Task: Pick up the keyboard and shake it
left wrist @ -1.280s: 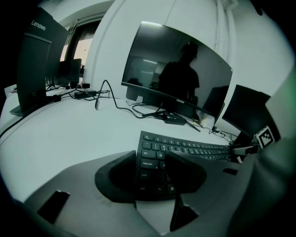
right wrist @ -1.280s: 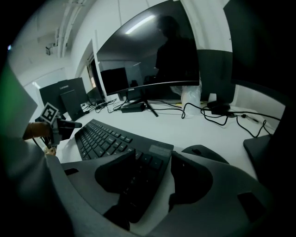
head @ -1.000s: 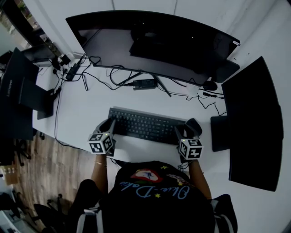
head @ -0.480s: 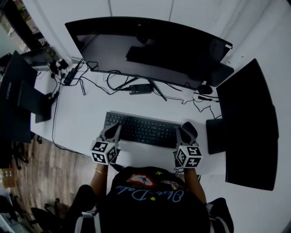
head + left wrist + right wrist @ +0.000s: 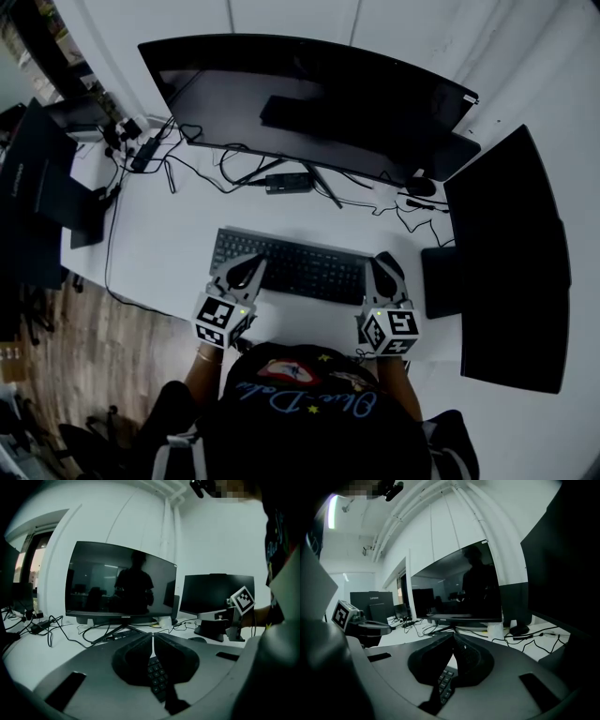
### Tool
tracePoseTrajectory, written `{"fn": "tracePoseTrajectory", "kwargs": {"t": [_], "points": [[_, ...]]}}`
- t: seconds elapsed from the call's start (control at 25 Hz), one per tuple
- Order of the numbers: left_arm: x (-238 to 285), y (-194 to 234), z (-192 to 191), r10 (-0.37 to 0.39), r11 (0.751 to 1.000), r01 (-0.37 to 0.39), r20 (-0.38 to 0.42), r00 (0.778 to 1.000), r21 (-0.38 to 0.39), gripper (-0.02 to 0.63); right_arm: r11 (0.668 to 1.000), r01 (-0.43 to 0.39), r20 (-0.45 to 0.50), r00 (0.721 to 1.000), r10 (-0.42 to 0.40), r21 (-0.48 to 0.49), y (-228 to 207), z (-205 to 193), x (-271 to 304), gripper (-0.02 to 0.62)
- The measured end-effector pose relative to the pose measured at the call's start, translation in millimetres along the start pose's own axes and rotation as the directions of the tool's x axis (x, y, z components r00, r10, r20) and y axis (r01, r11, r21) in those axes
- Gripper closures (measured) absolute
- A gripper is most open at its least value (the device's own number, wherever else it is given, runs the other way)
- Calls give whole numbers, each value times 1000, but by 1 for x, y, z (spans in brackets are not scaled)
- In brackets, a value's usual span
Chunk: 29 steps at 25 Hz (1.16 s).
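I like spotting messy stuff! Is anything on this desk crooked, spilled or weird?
Nothing is spilled or broken. The messiest part is the cables, tangled loosely on the desk under the big monitor. The keyboard is pinched at each end, by the left claw and the right claw.

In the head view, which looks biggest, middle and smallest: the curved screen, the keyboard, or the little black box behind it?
1. curved screen, biggest by far.
2. keyboard.
3. little black box, smallest.
The keyboard sits nearer the camera, which may flatter it, but the order is clear.
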<state>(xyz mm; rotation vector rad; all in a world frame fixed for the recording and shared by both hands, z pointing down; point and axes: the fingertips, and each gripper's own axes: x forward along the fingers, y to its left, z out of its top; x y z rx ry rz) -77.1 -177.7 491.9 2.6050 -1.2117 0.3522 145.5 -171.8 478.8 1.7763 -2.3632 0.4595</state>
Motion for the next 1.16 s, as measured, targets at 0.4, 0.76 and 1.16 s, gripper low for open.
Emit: {"fn": "tracePoseTrajectory", "kwargs": {"t": [0.4,0.76,1.16], "points": [[-10,4,1,27,1000,-27,11,1000,13,595,999,-29,-5,1000,29,-23,12,-2,-2,596],[-19,8,-4,43,999,-43,7,999,5,595,999,-40,-7,999,40,-18,18,-4,-2,596],[-21,9,-2,45,999,-45,12,999,1,595,998,-52,-6,999,51,-19,21,-3,-2,597]]}}
